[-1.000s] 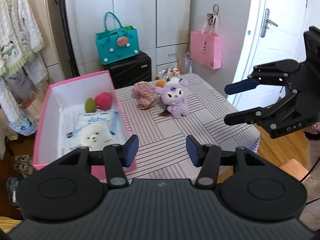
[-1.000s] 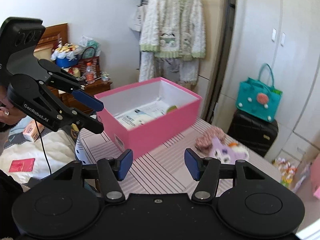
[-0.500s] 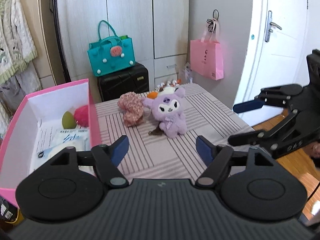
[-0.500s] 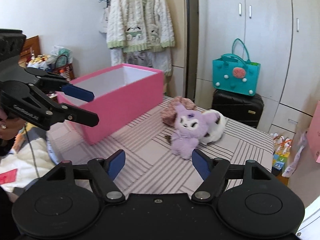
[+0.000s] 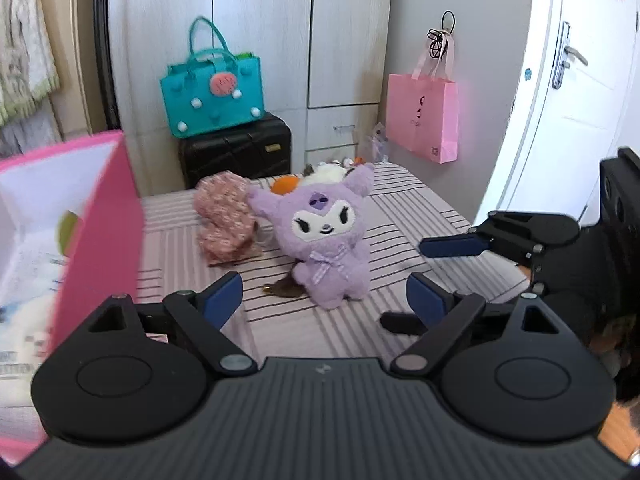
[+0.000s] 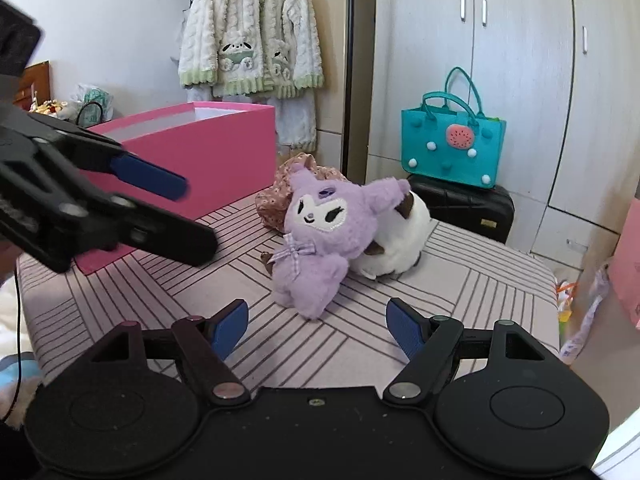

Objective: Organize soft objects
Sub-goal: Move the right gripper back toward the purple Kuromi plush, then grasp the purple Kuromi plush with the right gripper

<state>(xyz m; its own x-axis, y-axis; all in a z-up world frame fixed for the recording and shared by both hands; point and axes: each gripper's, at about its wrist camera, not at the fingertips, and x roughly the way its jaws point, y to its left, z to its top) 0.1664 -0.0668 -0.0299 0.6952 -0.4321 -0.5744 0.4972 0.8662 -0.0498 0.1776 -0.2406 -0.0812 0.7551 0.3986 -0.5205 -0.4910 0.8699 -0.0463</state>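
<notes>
A purple plush (image 5: 328, 248) (image 6: 320, 232) sits mid-table on the striped cloth. Behind it lie a white plush (image 6: 400, 240) and a pink floral fabric piece (image 5: 224, 216) (image 6: 280, 196). The pink box (image 5: 100, 216) (image 6: 200, 152) stands at the left. My left gripper (image 5: 324, 300) is low over the table just short of the purple plush, its jaws opening with nothing between them. My right gripper (image 6: 318, 326) faces the plush from the other side, its jaws also opening and empty. Each gripper shows in the other's view: the left gripper (image 6: 192, 216), the right gripper (image 5: 404, 284).
The striped table (image 6: 460, 280) ends close behind the toys and at the right. A teal bag (image 5: 212, 88) sits on a black suitcase (image 5: 236, 152) behind it. A pink paper bag (image 5: 422, 120) hangs on the cabinet, and a cardigan (image 6: 248, 32) hangs on the wall.
Both grippers have come down and closer to the purple plush, and both pairs of jaws have spread wider. The pink box has slid to the left edge of the left wrist view.
</notes>
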